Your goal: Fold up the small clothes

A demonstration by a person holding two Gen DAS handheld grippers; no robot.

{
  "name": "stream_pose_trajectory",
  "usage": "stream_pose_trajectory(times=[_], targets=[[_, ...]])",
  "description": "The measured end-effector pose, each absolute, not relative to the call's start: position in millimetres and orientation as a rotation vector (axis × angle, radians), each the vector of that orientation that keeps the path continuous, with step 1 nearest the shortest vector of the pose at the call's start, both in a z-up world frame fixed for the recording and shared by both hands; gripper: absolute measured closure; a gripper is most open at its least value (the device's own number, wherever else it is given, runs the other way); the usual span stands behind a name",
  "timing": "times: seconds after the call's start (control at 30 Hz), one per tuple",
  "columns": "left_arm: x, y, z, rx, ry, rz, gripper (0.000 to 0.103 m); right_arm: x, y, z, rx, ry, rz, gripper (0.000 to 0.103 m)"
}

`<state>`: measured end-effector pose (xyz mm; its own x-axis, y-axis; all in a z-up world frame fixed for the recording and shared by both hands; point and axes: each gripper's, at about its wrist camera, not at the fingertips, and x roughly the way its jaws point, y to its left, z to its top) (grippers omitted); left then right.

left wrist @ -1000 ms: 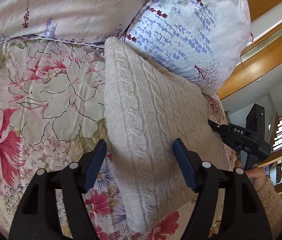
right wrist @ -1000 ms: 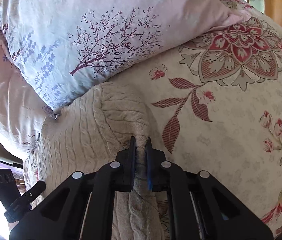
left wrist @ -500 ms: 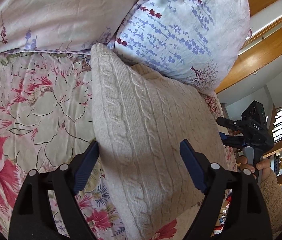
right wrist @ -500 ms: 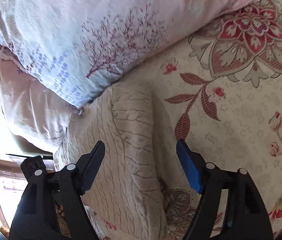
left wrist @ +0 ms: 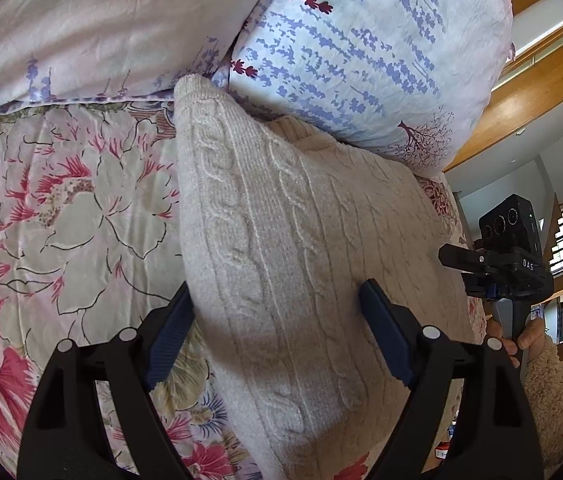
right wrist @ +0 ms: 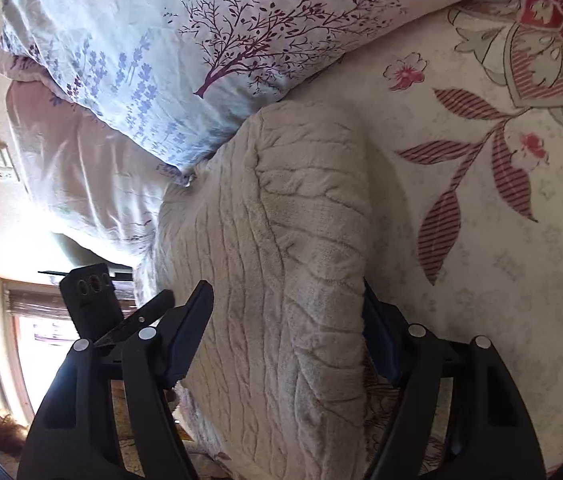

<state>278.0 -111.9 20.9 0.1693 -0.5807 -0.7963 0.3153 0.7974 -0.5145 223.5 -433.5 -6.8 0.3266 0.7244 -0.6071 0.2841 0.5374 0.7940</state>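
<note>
A cream cable-knit sweater [left wrist: 281,248] lies folded on the floral bedspread [left wrist: 61,220], its far end against the pillows. My left gripper [left wrist: 277,328] is open, jaws wide apart on either side of the sweater's near left part. In the right wrist view the same sweater [right wrist: 281,240] lies between the wide-open jaws of my right gripper [right wrist: 285,332]. The right gripper also shows in the left wrist view [left wrist: 497,264] at the sweater's right edge, held by a hand. The left gripper shows in the right wrist view [right wrist: 121,308] at the left.
A pale blue pillow with purple sprigs and a tree print [left wrist: 369,56] and a pink pillow [left wrist: 101,28] sit at the head of the bed, touching the sweater. The bedspread [right wrist: 501,220] stretches to the right. A wooden ledge [left wrist: 521,92] lies beyond.
My right gripper let go of the sweater's fold and opened wide. Both grippers moved forward over the sweater, and the left jaws spread a little further apart.
</note>
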Motion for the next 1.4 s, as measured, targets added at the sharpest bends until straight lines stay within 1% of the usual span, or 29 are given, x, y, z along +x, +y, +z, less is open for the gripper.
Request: stream_pose_trajectory(times=[0.03, 0.07, 0.13, 0.2, 0.3, 0.33, 0.37, 0.4, 0.43, 0.47, 0.53, 0.6, 0.7, 0.8, 1.0, 1.1, 1.13, 1.17, 1.2, 1.23, 1.27, 1.33, 1.4], targets=[[278.8, -114.9, 21.0, -0.245, 1.248, -0.647, 0.02, 221.9, -434.4, -9.8, 1.046, 1.239, 0.374, 0.031], [279.6, -117.0, 20.5, -0.237, 1.248, -0.646, 0.02, 220.0, -436.4, -11.6, 1.069, 1.233, 0.383, 0.035], [280.6, -120.9, 18.8, -0.227, 1.248, -0.646, 0.019, 216.1, -437.0, -17.0, 1.111, 1.213, 0.394, 0.037], [281.9, -125.7, 18.2, -0.217, 1.247, -0.643, 0.018, 213.6, -437.3, -19.3, 1.141, 1.207, 0.401, 0.048], [281.7, -131.5, 18.4, -0.224, 1.248, -0.636, 0.019, 212.4, -432.0, -20.7, 1.148, 1.204, 0.407, 0.049], [282.2, -132.3, 17.9, -0.235, 1.249, -0.633, 0.022, 210.9, -433.6, -19.5, 1.155, 1.199, 0.41, 0.05], [282.9, -132.3, 17.5, -0.25, 1.251, -0.63, 0.024, 209.2, -431.7, -19.9, 1.16, 1.195, 0.412, 0.057], [283.9, -133.1, 16.7, -0.263, 1.252, -0.627, 0.03, 206.2, -431.9, -19.6, 1.166, 1.19, 0.415, 0.063], [283.3, -127.1, 17.2, -0.283, 1.248, -0.622, 0.038, 205.3, -428.8, -19.5, 1.174, 1.181, 0.417, 0.064], [283.6, -124.6, 18.3, -0.302, 1.242, -0.619, 0.042, 203.6, -426.7, -18.2, 1.178, 1.163, 0.415, 0.066], [284.9, -118.5, 20.7, -0.343, 1.231, -0.619, 0.058, 200.1, -425.6, -13.6, 1.19, 1.127, 0.41, 0.067], [284.7, -115.6, 24.6, -0.373, 1.225, -0.625, 0.064, 199.0, -424.5, -7.9, 1.195, 1.1, 0.408, 0.068], [280.3, -112.7, 36.3, -0.378, 1.21, -0.641, 0.066, 200.7, -417.9, 5.6, 1.187, 1.062, 0.419, 0.069], [276.3, -98.7, 52.4, -0.394, 1.186, -0.657, 0.067, 204.7, -405.8, 18.8, 1.178, 1.041, 0.447, 0.07], [266.5, -35.3, 78.8, -0.411, 1.175, -0.671, 0.066, 211.8, -358.0, 35.1, 1.143, 1.029, 0.541, 0.07], [259.8, -9.1, 71.5, -0.348, 1.2, -0.62, 0.065, 215.0, -322.4, 31.3, 1.061, 1.076, 0.553, 0.07], [258.6, -2.2, 61.4, -0.336, 1.226, -0.574, 0.064, 216.1, -311.2, 26.7, 1.023, 1.105, 0.538, 0.071], [258.0, 3.5, 49.7, -0.324, 1.251, -0.523, 0.063, 217.6, -302.1, 21.7, 0.991, 1.132, 0.519, 0.071], [257.4, 9.1, 36.2, -0.334, 1.27, -0.485, 0.058, 218.1, -295.6, 16.2, 0.962, 1.156, 0.493, 0.071], [256.8, 13.8, 27.9, -0.368, 1.261, -0.477, 0.053, 217.7, -293.2, 9.8, 0.955, 1.162, 0.461, 0.071], [255.0, 18.1, 23.7, -0.41, 1.243, -0.471, 0.051, 217.9, -294.3, 6.4, 0.978, 1.159, 0.451, 0.07], [252.7, 16.2, 21.9, -0.425, 1.222, -0.446, 0.044, 219.4, -294.7, 6.2, 0.98, 1.164, 0.435, 0.068], [248.3, 6.1, 28.1, -0.368, 1.192, -0.424, 0.043, 218.7, -296.2, 11.3, 0.922, 1.177, 0.431, 0.064]])
